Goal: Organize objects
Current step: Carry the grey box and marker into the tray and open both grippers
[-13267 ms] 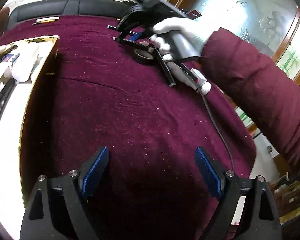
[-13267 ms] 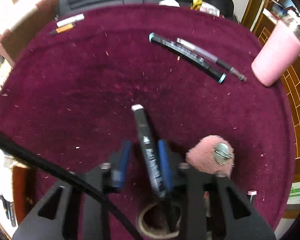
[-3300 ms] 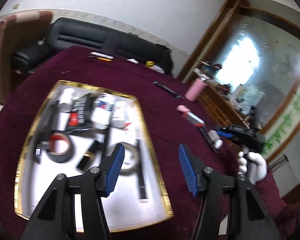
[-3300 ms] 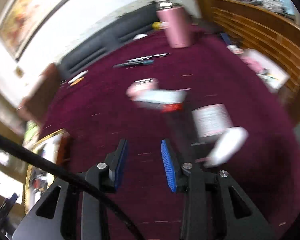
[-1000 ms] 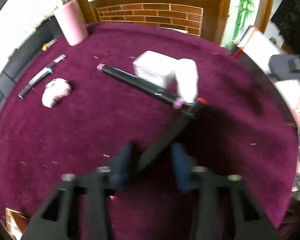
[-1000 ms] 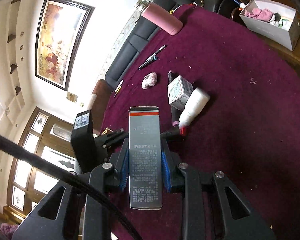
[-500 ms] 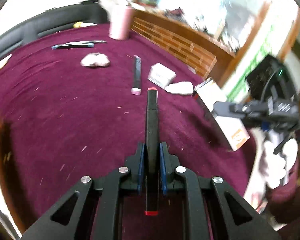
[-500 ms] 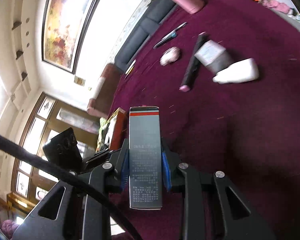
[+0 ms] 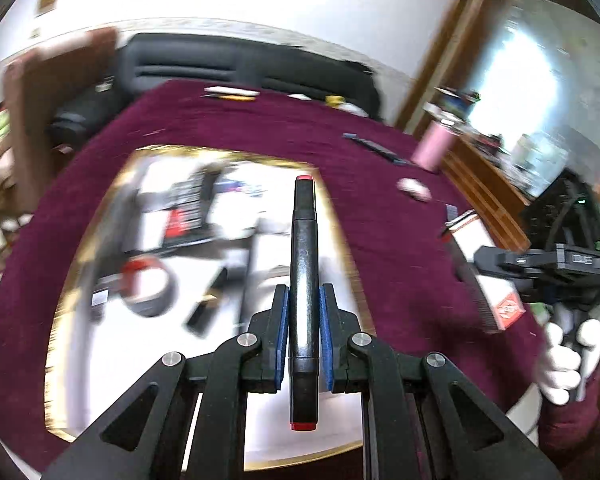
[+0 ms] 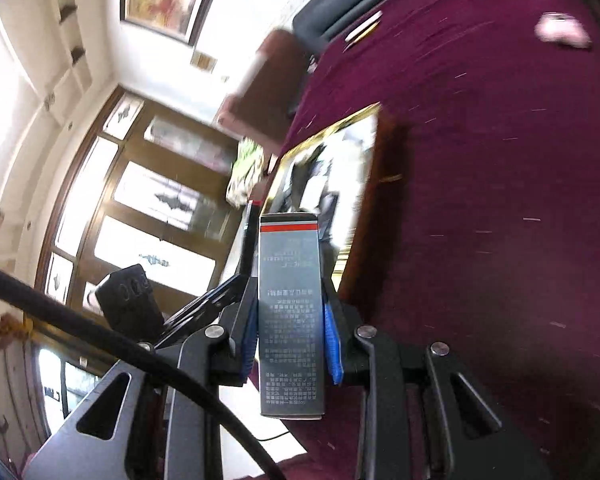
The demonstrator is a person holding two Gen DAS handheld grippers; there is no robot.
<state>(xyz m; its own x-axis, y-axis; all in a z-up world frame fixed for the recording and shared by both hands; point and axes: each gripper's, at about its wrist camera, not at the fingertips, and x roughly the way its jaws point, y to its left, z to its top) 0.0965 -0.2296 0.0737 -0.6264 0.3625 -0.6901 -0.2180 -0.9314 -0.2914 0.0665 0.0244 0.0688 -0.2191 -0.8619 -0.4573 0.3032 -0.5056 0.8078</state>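
Observation:
My left gripper [image 9: 304, 300] is shut on a black marker with red caps [image 9: 304, 264], held lengthwise above the gold-rimmed tray [image 9: 340, 216]. The tray's white floor holds a tape roll [image 9: 150, 286], packets and dark pens, all blurred. In the right wrist view my right gripper [image 10: 290, 308] is shut on a grey printed box with a red stripe [image 10: 291, 300]; the tray [image 10: 364, 184] lies just beyond it. The left wrist view also shows that box [image 9: 486, 268] at the right, held by the other tool in a white-gloved hand [image 9: 568, 356].
A dark red cloth [image 9: 380, 184] covers the table. On it farther back lie a pink fluffy item [image 9: 414, 190], a dark pen [image 9: 374, 148] and a pink tumbler [image 9: 436, 146]. A black sofa [image 9: 240, 64] runs behind; a brown chair [image 9: 52, 120] stands at the left.
Both grippers have swung left from the cloth's right side to the tray, each keeping its load. The left gripper, blurred around the marker a second ago, now grips it above the tray.

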